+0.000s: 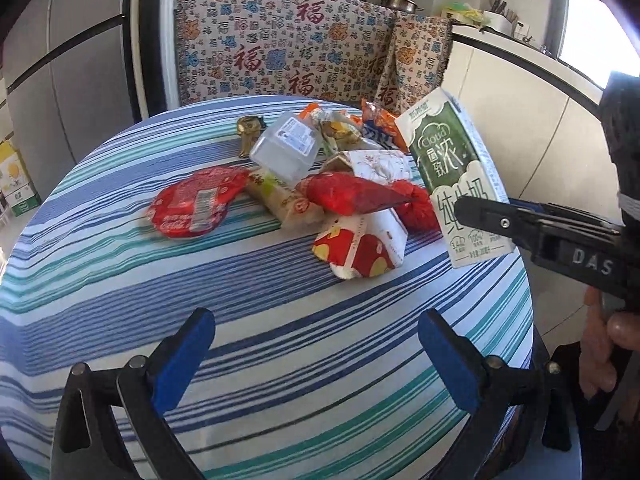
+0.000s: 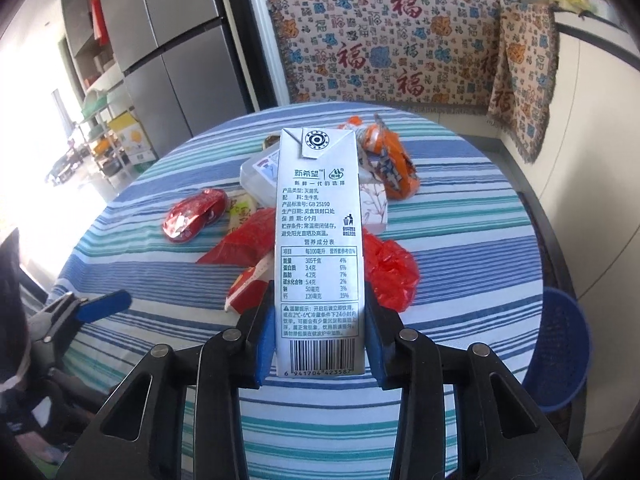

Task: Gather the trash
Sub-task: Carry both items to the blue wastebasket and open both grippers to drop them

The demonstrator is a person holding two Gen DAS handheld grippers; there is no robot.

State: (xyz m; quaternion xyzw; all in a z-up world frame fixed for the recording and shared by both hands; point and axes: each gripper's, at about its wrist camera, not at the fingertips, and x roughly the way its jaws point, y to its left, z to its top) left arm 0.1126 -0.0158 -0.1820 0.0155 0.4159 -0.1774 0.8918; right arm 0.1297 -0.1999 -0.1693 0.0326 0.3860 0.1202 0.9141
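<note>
My round table (image 2: 460,264) carries a blue, teal and white striped cloth. Behind it stand a patterned drape (image 2: 384,44), three pots and a grey refrigerator (image 2: 168,56). One blue basket (image 2: 560,344) sits at the table's right edge. My right tongs (image 2: 320,344) clamp one milk carton (image 2: 318,240) upright above the wrapper pile (image 1: 320,184). My left tongs (image 1: 316,356) stand apart, holding nothing.
</note>
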